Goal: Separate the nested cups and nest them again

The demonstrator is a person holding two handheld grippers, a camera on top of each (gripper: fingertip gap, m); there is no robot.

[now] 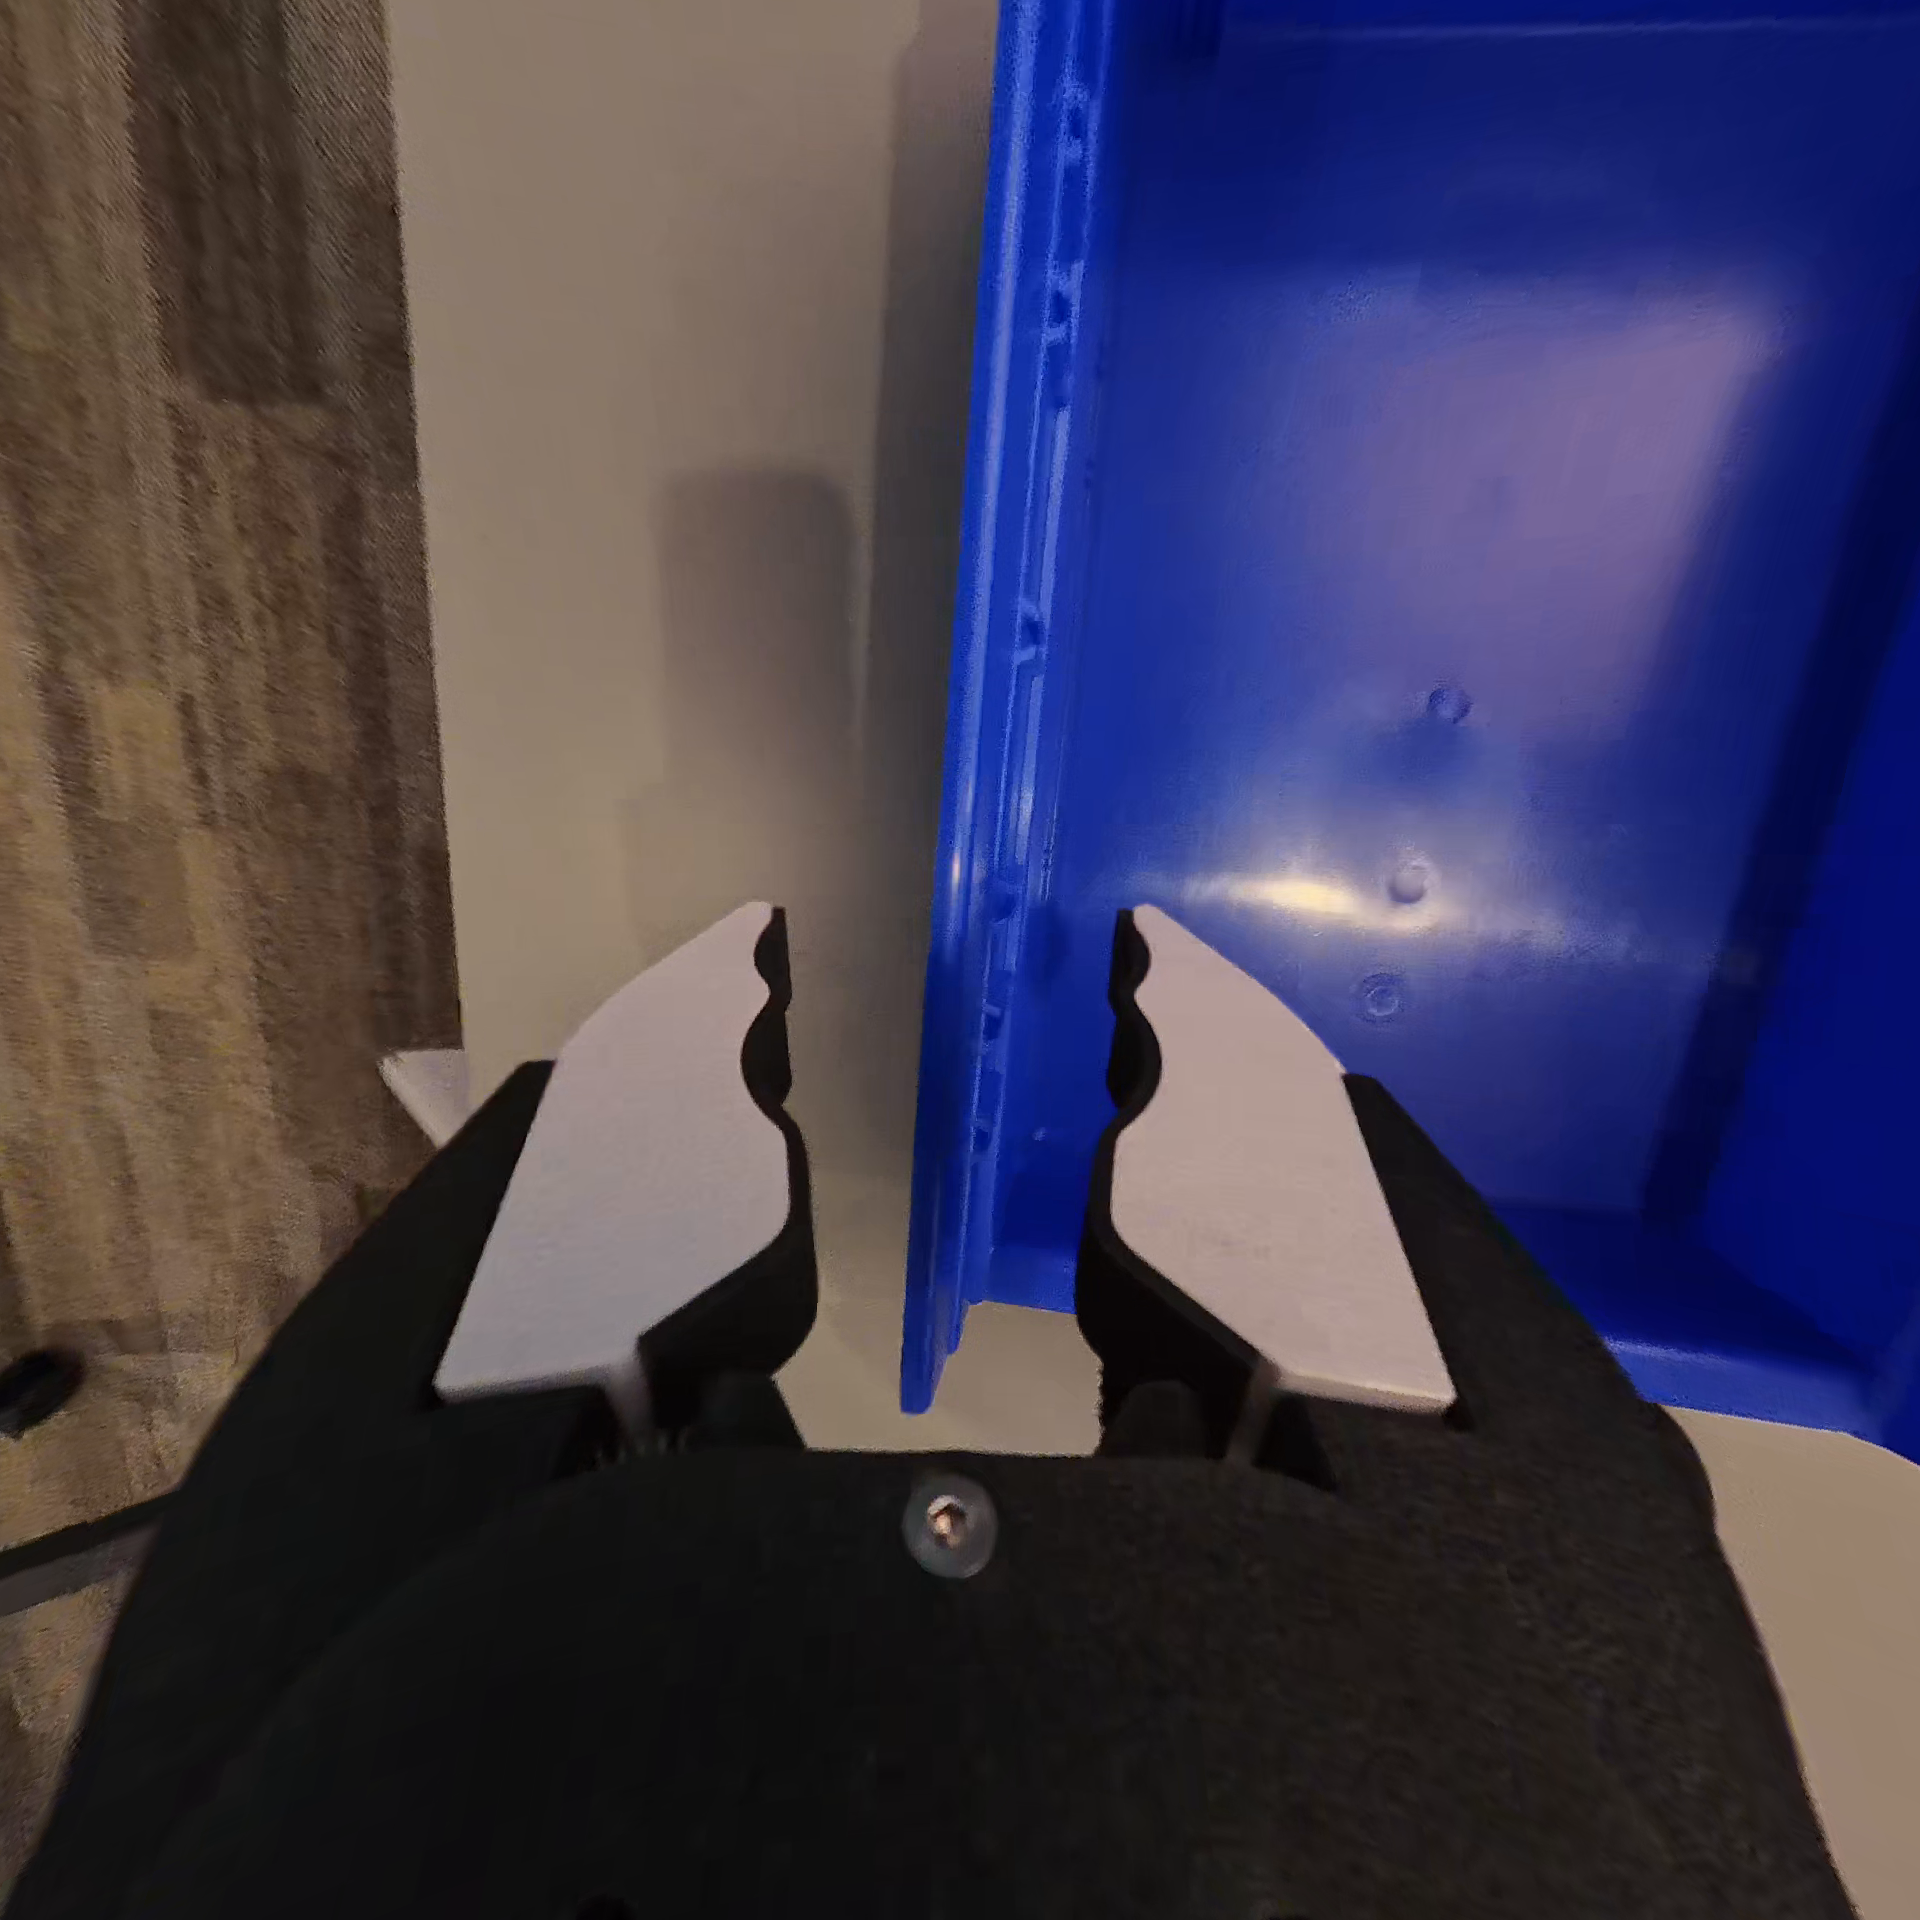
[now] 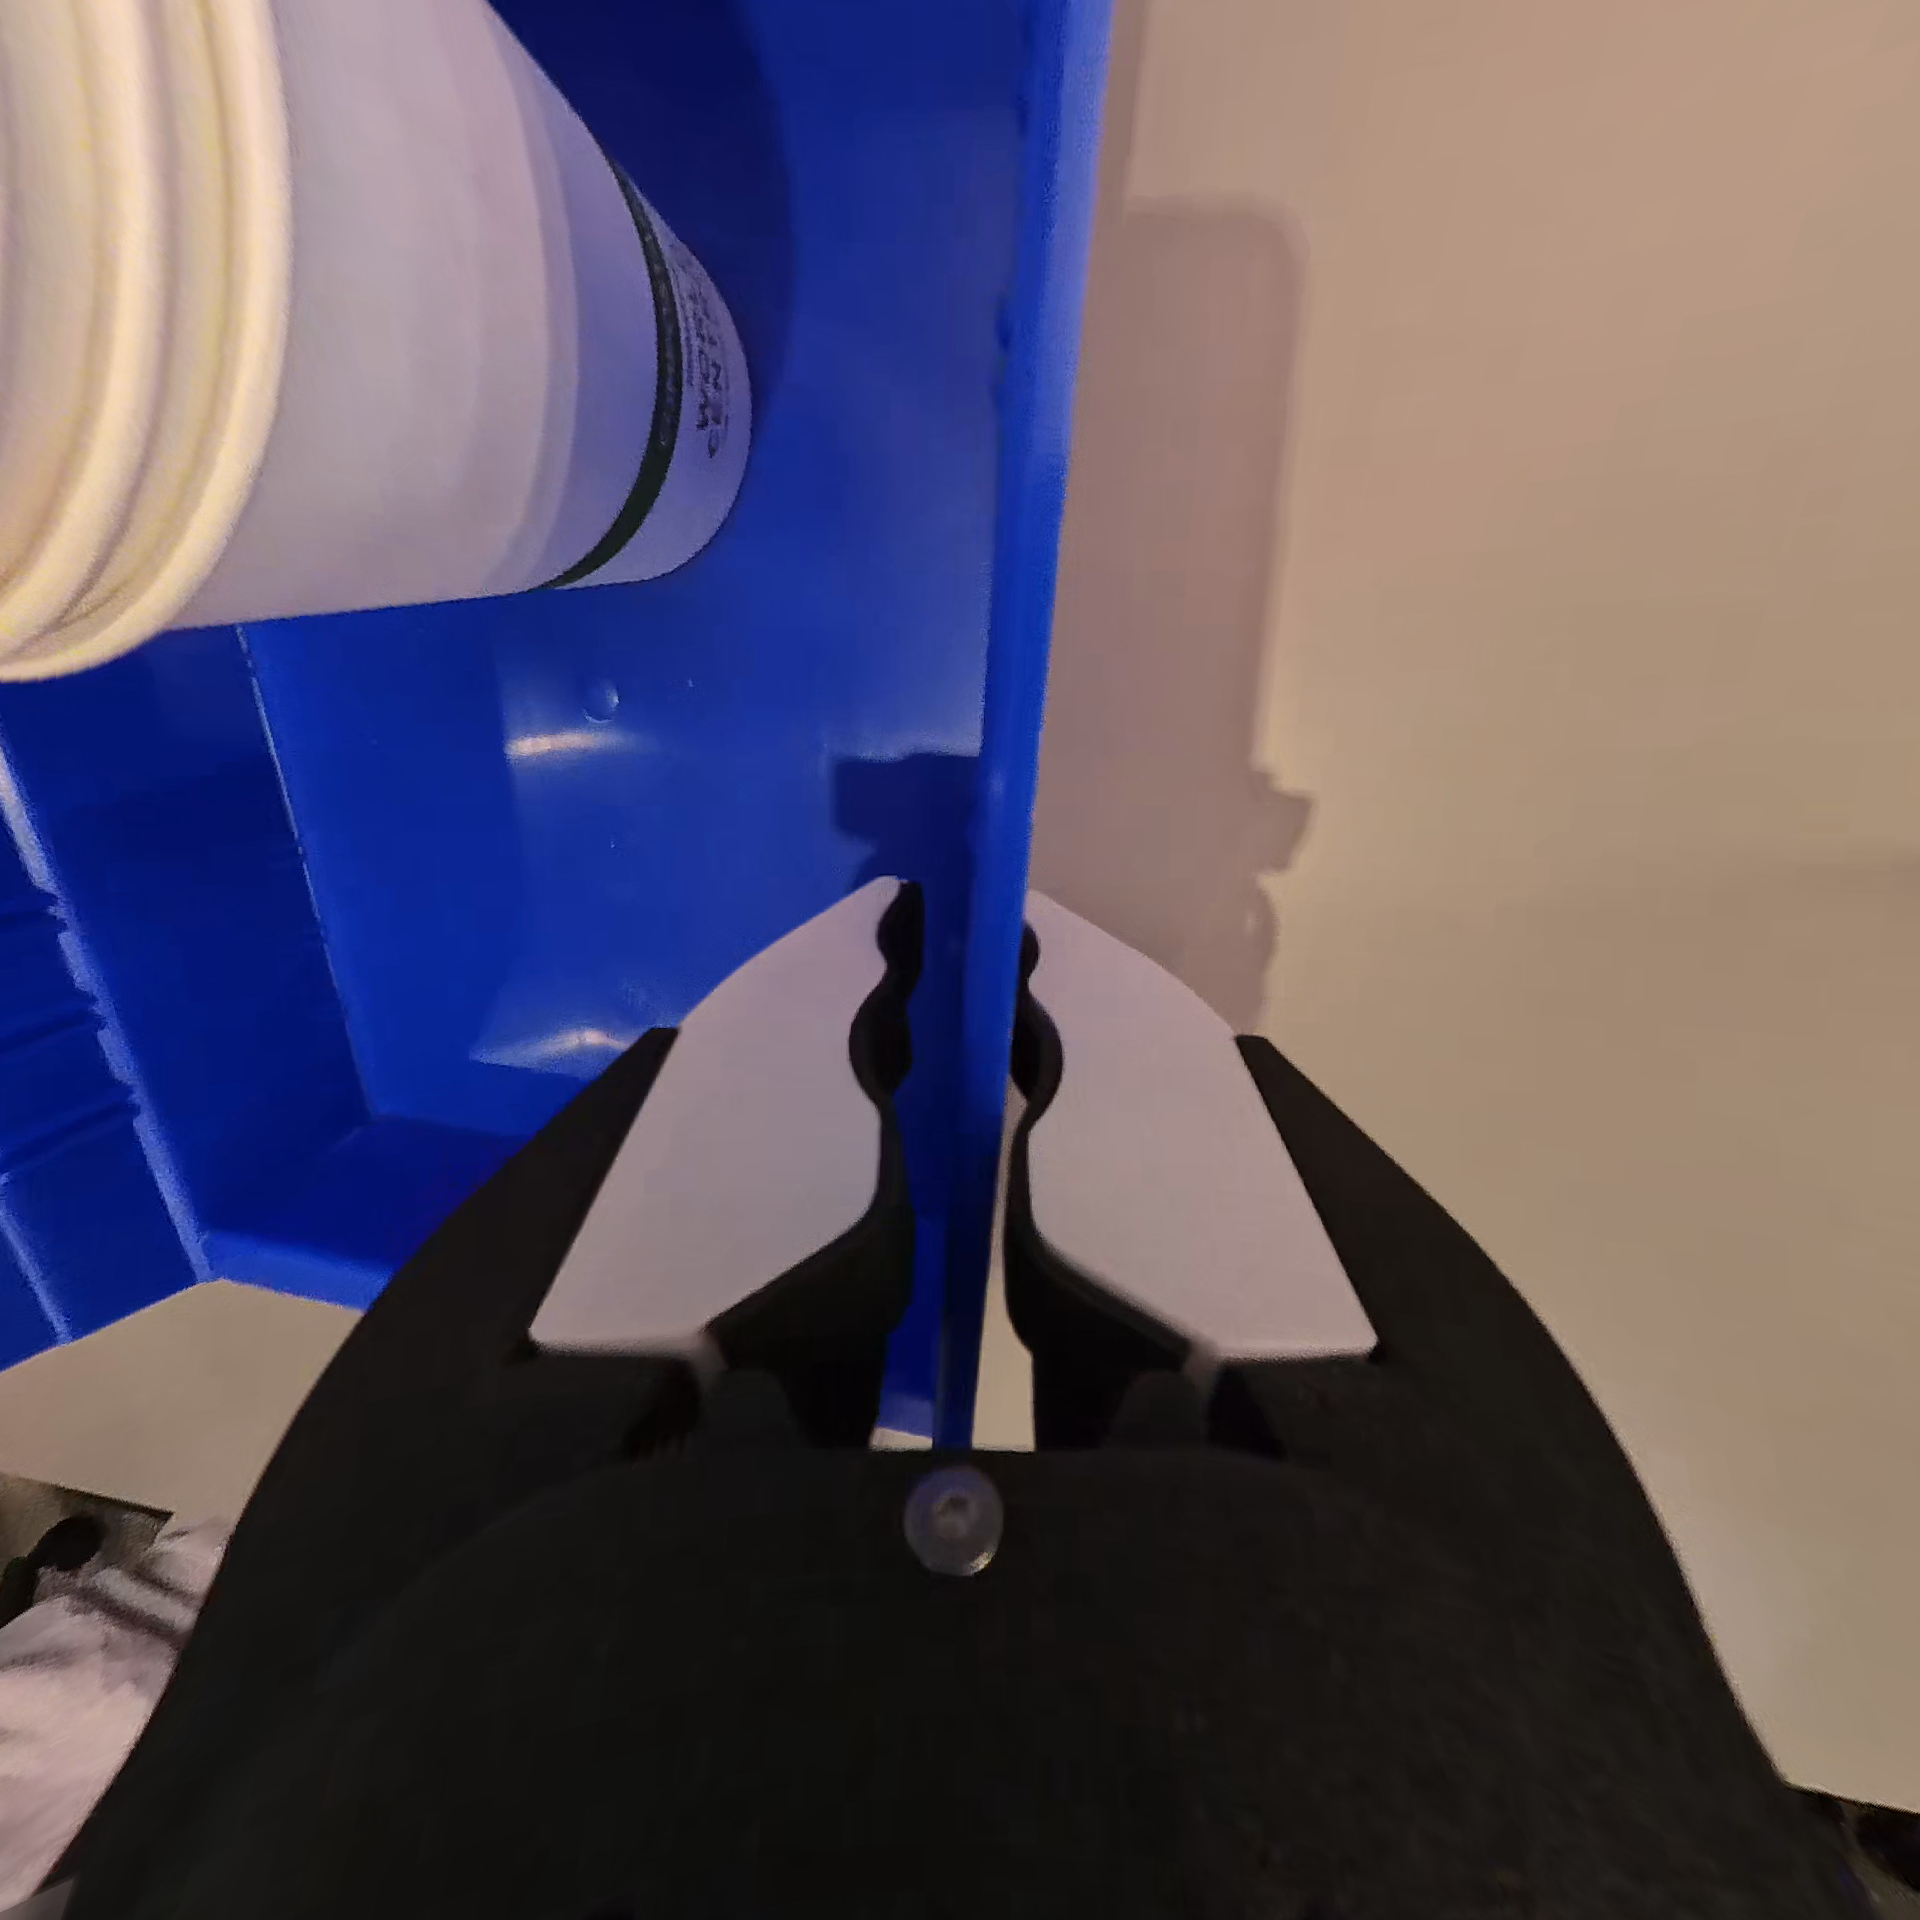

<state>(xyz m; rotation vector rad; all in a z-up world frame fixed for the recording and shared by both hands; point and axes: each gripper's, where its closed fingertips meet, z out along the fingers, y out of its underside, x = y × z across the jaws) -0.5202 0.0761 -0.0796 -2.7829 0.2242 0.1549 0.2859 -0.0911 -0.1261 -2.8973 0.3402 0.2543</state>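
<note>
Right gripper [image 2: 961, 925] is pinching the blue bin [image 2: 623, 935] wall; left gripper [image 1: 945, 925] is straddling the opposite wall, jaws apart. Nested cups [image 2: 343, 312] are lying sideways in the bin at 10 o'clock. Risk: a one-sided hold is likely tilting the bin, so the cups may roll.

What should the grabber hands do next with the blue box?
Probably close the left gripper on the blue bin wall. Its jaws straddle that wall but stand open, while the right gripper already pinches the opposite wall. The nested cups lie on their side inside, so gripping both walls would steady the bin.
</note>
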